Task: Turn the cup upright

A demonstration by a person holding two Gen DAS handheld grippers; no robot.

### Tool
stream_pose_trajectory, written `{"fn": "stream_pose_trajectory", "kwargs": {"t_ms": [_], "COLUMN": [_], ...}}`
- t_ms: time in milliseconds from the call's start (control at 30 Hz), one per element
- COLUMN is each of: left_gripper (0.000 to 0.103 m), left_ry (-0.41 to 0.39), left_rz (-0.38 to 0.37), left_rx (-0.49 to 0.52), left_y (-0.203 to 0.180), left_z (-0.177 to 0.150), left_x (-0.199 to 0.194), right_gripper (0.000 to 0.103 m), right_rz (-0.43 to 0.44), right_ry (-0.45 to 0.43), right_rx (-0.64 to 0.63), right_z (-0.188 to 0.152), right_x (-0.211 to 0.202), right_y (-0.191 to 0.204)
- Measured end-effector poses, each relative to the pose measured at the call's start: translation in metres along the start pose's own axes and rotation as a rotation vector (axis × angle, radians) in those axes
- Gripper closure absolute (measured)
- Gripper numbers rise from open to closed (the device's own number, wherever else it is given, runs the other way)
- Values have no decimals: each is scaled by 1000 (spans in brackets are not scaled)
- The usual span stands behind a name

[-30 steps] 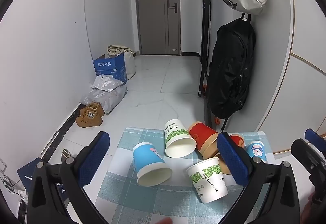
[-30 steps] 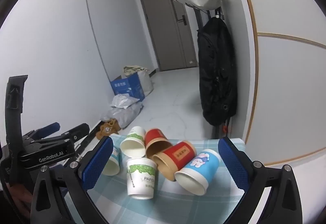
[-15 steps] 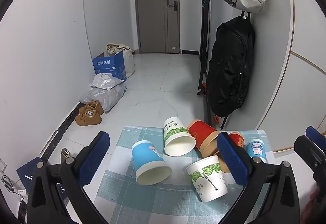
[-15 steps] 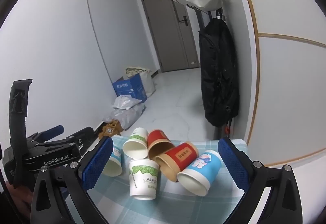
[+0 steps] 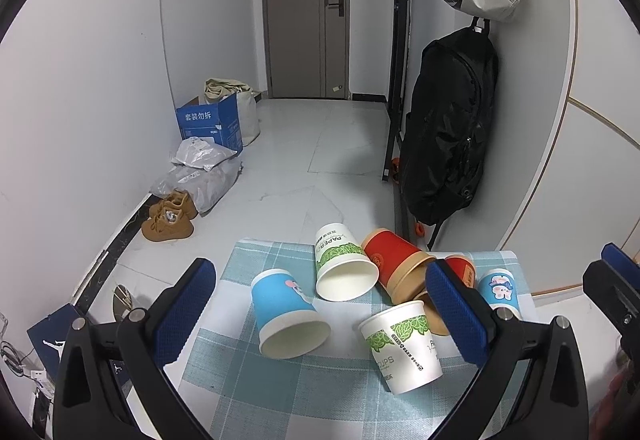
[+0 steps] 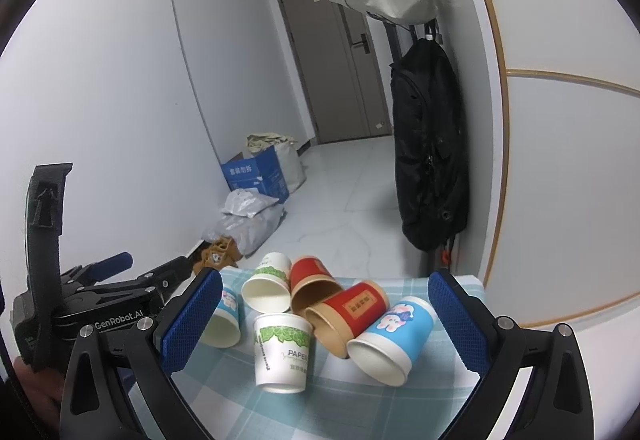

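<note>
Right wrist alone shows "GenRobot.AI" — left hand-held gripper (image 6: 120, 272).

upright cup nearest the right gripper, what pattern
White with green leaves on the upright cup; right wrist view shows it best.

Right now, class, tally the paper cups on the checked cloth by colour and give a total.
Blue cups: 2
White cups with green leaves: 2
Red cups: 2
Total: 6
</note>
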State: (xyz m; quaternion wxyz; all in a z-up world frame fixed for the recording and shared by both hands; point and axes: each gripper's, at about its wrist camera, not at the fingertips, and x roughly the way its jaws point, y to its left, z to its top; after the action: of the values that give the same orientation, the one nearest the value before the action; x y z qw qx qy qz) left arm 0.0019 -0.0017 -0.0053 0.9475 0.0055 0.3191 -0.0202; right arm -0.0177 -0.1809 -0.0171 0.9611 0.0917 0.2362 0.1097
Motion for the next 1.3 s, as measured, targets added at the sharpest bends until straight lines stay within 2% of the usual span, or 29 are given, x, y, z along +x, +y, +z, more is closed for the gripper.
{"fn": "stream_pose_trajectory", "kwargs": {"t_ms": [700,1300], "left_gripper": [1,1], "left_ry": [30,28], "left_rz": [-39,-42], "left_rx": [-1,2], "left_y": [1,-1], "left_z": [1,0], "left_x": [0,1], "right_gripper": [0,0], "right_rz": [-5,-8], "right_ry": [2,2], "right_rx": [1,-2], "right_z": [0,1], "right_x": [-2,-3], "right_y": [-2,-1]}}
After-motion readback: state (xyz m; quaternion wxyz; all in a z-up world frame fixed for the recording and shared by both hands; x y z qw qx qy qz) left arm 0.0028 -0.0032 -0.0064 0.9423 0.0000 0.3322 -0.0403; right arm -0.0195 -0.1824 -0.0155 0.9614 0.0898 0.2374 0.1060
